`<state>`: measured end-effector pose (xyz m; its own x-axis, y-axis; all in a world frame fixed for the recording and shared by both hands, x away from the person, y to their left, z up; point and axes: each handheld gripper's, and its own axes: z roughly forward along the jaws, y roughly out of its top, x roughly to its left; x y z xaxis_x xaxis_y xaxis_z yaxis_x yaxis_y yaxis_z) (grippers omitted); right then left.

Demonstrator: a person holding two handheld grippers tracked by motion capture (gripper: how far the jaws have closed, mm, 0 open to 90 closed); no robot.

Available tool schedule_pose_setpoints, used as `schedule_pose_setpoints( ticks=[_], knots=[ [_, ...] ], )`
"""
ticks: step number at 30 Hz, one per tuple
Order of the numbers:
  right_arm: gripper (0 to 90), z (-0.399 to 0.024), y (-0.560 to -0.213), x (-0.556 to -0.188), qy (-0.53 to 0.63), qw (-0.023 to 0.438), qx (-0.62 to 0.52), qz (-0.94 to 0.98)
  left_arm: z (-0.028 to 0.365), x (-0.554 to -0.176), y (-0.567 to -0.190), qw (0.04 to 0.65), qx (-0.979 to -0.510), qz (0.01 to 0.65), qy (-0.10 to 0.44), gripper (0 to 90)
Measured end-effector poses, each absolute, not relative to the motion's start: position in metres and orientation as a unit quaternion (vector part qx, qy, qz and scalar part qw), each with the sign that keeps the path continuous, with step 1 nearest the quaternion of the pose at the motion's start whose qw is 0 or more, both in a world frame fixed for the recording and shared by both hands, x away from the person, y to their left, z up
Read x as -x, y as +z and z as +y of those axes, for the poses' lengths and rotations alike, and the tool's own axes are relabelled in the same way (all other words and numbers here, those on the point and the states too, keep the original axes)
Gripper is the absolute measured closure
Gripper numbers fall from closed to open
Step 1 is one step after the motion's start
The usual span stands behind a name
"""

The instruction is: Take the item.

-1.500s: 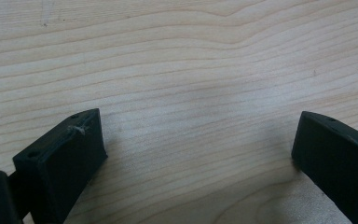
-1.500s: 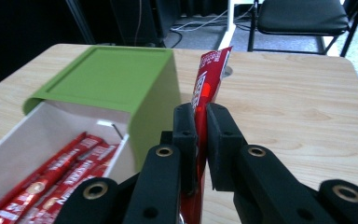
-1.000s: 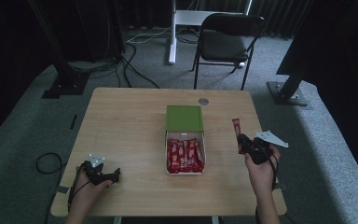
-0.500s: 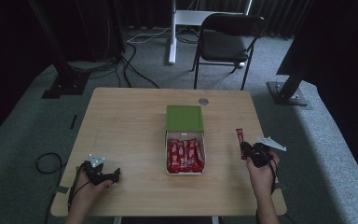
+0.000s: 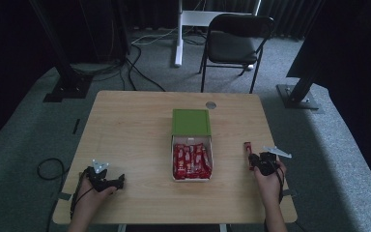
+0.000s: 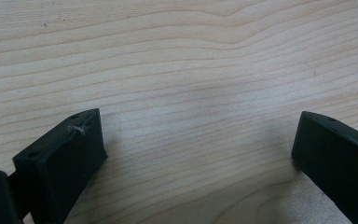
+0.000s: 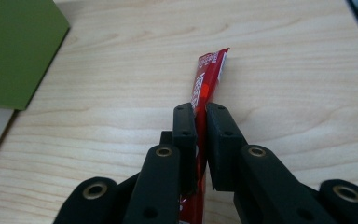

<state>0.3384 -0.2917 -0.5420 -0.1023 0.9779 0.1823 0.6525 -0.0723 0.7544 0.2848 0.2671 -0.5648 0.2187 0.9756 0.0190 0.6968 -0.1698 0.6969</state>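
The left tongs (image 5: 121, 182) rest low on the wooden surface (image 5: 135, 135) near its front left corner, jaws spread wide with bare wood between them. Mid-surface sits a white box (image 5: 192, 178) of red snack bars, its green lid (image 5: 191, 122) open behind. At right, the right tongs (image 5: 251, 160) pinch one red bar (image 7: 206, 84), which seems just above the surface.

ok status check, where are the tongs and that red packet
Right tongs shut on red snack packet, low over the table right of the open box. Left tongs open, empty, near the table's front left. Nothing in the way.
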Motion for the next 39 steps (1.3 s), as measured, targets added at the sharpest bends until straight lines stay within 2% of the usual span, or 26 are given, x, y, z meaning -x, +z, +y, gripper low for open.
schedule_pose_setpoints(
  ticks=[15, 18, 26, 39],
  knots=[
    [80.7, -0.291, -0.560, -0.339, 0.346, 0.215, -0.642, 0.650, 0.267, -0.285, -0.565, 0.288, -0.726, 0.576, 0.242, 3.1],
    [74.0, -0.293, -0.559, -0.341, 0.347, 0.211, -0.641, 0.652, 0.267, -0.285, -0.565, 0.288, -0.725, 0.576, 0.242, 3.1],
    [63.9, -0.295, -0.551, -0.339, 0.362, 0.209, -0.638, 0.646, 0.267, -0.285, -0.565, 0.288, -0.726, 0.576, 0.242, 3.1],
    [54.5, -0.284, -0.535, -0.332, 0.396, 0.210, -0.594, 0.668, 0.267, -0.285, -0.565, 0.288, -0.726, 0.576, 0.242, 3.1]
  ],
)
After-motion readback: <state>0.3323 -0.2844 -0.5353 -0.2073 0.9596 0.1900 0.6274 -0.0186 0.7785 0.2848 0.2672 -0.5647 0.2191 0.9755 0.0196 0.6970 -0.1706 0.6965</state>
